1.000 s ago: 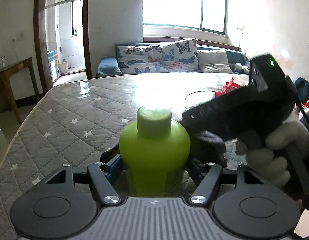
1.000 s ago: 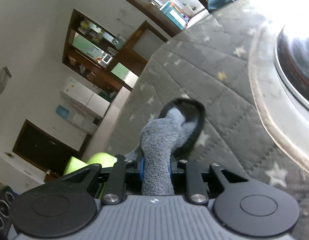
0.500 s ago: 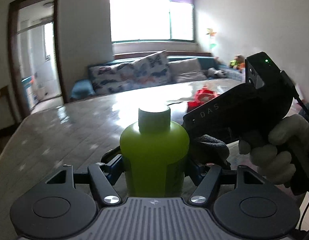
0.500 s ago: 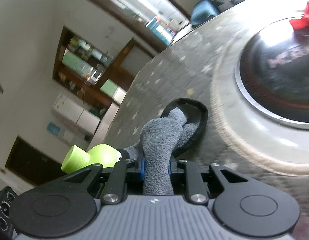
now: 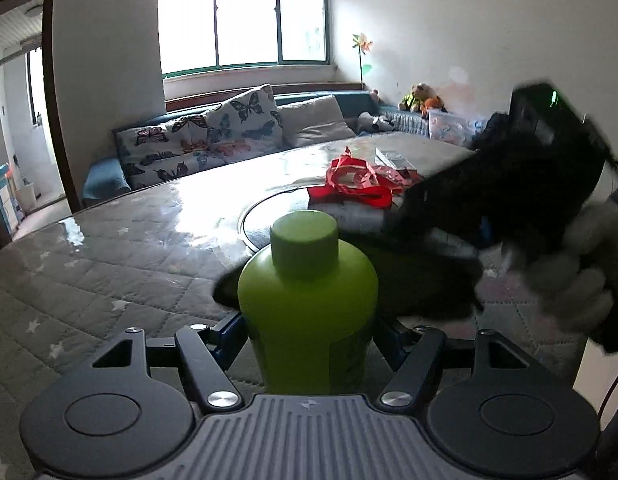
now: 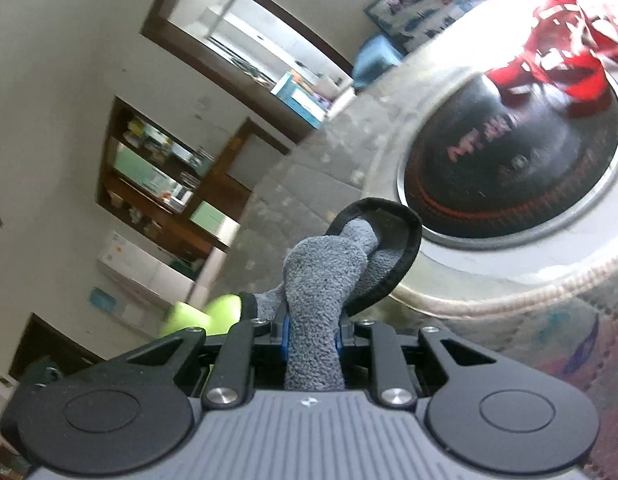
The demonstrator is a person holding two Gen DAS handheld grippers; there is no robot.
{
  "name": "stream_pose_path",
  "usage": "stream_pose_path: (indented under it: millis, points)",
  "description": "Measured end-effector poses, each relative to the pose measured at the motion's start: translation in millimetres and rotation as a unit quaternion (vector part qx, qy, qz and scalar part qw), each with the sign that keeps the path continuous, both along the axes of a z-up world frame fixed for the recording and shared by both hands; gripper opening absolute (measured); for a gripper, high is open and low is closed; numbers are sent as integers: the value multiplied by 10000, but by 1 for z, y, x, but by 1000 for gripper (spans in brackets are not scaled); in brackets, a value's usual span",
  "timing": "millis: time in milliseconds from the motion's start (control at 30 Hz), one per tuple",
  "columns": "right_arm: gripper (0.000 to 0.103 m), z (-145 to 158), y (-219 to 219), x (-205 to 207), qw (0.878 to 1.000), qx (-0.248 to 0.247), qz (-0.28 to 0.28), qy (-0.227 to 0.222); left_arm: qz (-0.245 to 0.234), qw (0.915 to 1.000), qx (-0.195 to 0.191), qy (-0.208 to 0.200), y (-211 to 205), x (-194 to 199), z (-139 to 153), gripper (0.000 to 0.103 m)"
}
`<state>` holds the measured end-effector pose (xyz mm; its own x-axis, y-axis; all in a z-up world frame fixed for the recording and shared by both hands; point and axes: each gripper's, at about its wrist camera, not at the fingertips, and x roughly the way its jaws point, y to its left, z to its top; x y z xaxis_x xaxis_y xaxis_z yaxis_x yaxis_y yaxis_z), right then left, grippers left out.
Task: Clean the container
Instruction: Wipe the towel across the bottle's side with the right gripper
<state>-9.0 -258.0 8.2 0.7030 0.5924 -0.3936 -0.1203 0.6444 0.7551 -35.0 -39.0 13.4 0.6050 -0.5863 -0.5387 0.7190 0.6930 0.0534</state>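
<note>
The left gripper (image 5: 309, 336) has a lime-green bottle (image 5: 308, 312) between its two fingers. The bottle stands upright with its green screw cap (image 5: 304, 242) on, and the blue-edged pads press on its lower sides, although the jaws are opening a little at this moment. The bottle is above the near edge of the table (image 5: 109, 256), which has a grey quilted cover with small white stars under a shiny clear sheet.

The right gripper (image 6: 312, 332) is clamped on a grey terry cloth (image 6: 317, 288) with a black border. The jaws are close together and the cloth bulges out in front of them. In the left wrist view, this gripper is a dark blurred shape at the right, held by a hand in a white glove (image 5: 577, 276), and the cloth hangs just beside the right shoulder of the bottle. I cannot tell if the cloth touches it.

In the middle of the table there is a round dark glass turntable (image 6: 509, 168) with a metal rim. A red plastic bag (image 5: 361, 184) lies on its far side. Behind the table stands a sofa with butterfly cushions (image 5: 213, 140) under a bright window.
</note>
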Motion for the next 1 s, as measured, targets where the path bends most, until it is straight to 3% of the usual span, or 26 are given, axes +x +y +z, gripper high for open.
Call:
stream_pose_path:
  millis: [233, 467, 667, 1000]
  points:
    - [20, 33, 4, 17, 9978, 66, 222, -614, 183, 9998, 110, -48, -7, -8, 0, 72]
    - [20, 9, 11, 43, 9994, 82, 258, -235, 362, 9993, 105, 50, -2, -14, 3, 76]
    - [20, -18, 8, 38, 9995, 167, 209, 140, 524, 9985, 44, 173, 1, -12, 3, 80]
    - [20, -33, 11, 22, 9989, -255, 222, 314, 730, 9970, -11, 244, 7, -9, 6, 80]
